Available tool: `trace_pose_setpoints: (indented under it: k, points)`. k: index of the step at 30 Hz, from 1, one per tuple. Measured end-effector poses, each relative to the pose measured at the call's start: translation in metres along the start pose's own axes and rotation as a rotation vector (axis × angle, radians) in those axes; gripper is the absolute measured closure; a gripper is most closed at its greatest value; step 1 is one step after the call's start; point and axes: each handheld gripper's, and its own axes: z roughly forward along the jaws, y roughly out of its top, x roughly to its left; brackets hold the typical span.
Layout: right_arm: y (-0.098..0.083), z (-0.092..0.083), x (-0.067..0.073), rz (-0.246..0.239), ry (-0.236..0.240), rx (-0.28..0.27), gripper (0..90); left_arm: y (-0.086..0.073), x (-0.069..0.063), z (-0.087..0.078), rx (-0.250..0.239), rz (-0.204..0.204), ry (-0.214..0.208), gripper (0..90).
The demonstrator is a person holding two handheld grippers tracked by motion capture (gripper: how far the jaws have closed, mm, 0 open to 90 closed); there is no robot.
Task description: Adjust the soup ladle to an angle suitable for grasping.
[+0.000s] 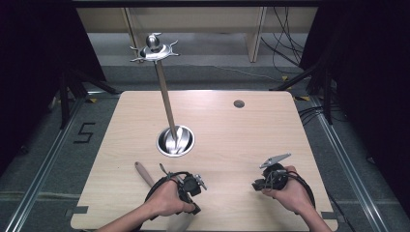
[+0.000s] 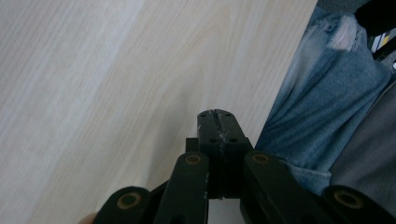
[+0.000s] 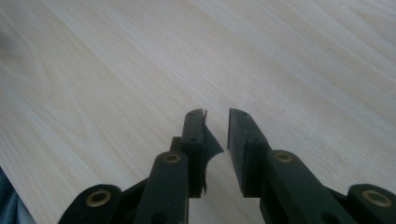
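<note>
A steel utensil stand [image 1: 166, 99] rises from its round metal base [image 1: 175, 140] at the table's middle, with a hooked crown [image 1: 153, 50] on top. A utensil with a wooden handle [image 1: 143, 173] lies at the near left; its pale head [image 1: 176, 224] pokes out below my left hand. My left gripper [image 1: 194, 208] sits over it, pointing at the near edge. In the left gripper view its jaws [image 2: 216, 116] are pressed together with nothing between them. My right gripper [image 1: 255, 184] hovers at the near right, its jaws [image 3: 216, 114] a little apart over bare wood.
The light wooden table [image 1: 232, 135] has a small round cable hole [image 1: 239, 103] at the back right. Blue jeans [image 2: 322, 102] show just past the table's near edge. Beyond the table are dark stands and cables on the floor.
</note>
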Motion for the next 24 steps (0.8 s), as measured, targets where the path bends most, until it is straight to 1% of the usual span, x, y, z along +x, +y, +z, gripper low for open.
trace_pose_setpoints:
  k: [1,2,4,5,6,7,8,9,10,11,12,13,14,15,16,17,18,19,20,21,22,23,24]
  points:
    - [0.000,0.000,0.000,0.000,0.001,0.000,76.5,-0.002,0.001,-0.001,0.008,0.004,0.001,89.1]
    - [0.000,0.000,0.000,-0.002,0.002,-0.002,76.4,-0.007,0.002,-0.003,0.001,-0.008,0.004,89.0]
    - [0.000,0.000,0.000,-0.002,0.002,-0.003,76.3,-0.010,0.003,-0.006,0.008,-0.003,0.005,89.0]
    - [-0.001,0.000,0.000,0.001,-0.001,-0.004,75.9,-0.015,0.004,-0.009,-0.016,-0.023,0.006,88.9]
    - [-0.001,0.000,0.000,0.001,-0.001,-0.004,75.9,-0.015,0.004,-0.009,-0.016,-0.023,0.006,88.7]
    - [0.000,0.000,-0.002,-0.015,-0.004,-0.017,75.0,-0.019,0.007,-0.015,-0.027,-0.025,0.023,87.1]
    - [0.000,0.000,-0.002,-0.015,-0.004,-0.017,75.0,-0.019,0.007,-0.015,-0.027,-0.025,0.023,86.0]
    - [0.000,0.000,-0.002,-0.015,-0.005,-0.020,74.6,-0.022,0.008,-0.018,-0.054,-0.038,0.028,86.0]
    - [0.000,0.000,-0.002,-0.012,-0.003,-0.025,73.9,-0.027,0.011,-0.028,-0.101,-0.062,0.040,81.9]
    - [-0.001,0.000,-0.003,-0.010,-0.004,-0.032,73.7,-0.030,0.013,-0.035,-0.130,-0.081,0.049,79.2]
    - [-0.001,-0.002,-0.001,0.016,-0.004,-0.015,73.4,-0.034,0.016,-0.041,-0.167,-0.116,0.060,76.5]
    - [-0.001,-0.001,-0.004,-0.002,-0.008,-0.030,73.0,-0.034,0.016,-0.041,-0.167,-0.116,0.060,72.7]
    - [-0.001,-0.002,-0.003,0.021,-0.006,-0.021,72.4,-0.042,0.026,-0.054,-0.228,-0.168,0.120,69.2]
    - [-0.001,-0.002,-0.003,0.021,-0.006,-0.021,72.4,-0.042,0.026,-0.054,-0.228,-0.168,0.120,66.7]
    - [-0.001,-0.002,-0.003,0.023,-0.010,-0.030,71.8,-0.048,0.032,-0.062,-0.236,-0.199,0.140,66.7]
    - [-0.002,-0.001,-0.006,0.006,-0.012,-0.049,70.6,-0.053,0.038,-0.068,-0.251,-0.238,0.159,57.8]
    - [-0.002,-0.003,-0.005,0.034,-0.008,-0.036,70.3,-0.065,0.048,-0.075,-0.296,-0.349,0.200,54.9]
    - [-0.003,-0.002,-0.006,0.019,-0.013,-0.047,69.9,-0.070,0.052,-0.077,-0.319,-0.397,0.230,53.2]
    - [-0.003,-0.002,-0.007,0.017,-0.008,-0.052,69.5,-0.076,0.056,-0.080,-0.322,-0.423,0.250,51.8]
    - [-0.003,-0.002,-0.007,0.017,-0.008,-0.052,69.5,-0.076,0.056,-0.080,-0.322,-0.423,0.250,50.6]
    - [-0.003,-0.002,-0.008,0.022,-0.013,-0.055,68.8,-0.086,0.064,-0.082,-0.337,-0.482,0.255,48.8]
    - [-0.003,-0.002,-0.008,0.022,-0.013,-0.055,68.8,-0.086,0.064,-0.082,-0.337,-0.482,0.255,47.4]
    - [-0.004,-0.001,-0.010,0.016,-0.014,-0.062,68.5,-0.091,0.067,-0.082,-0.338,-0.503,0.261,47.4]
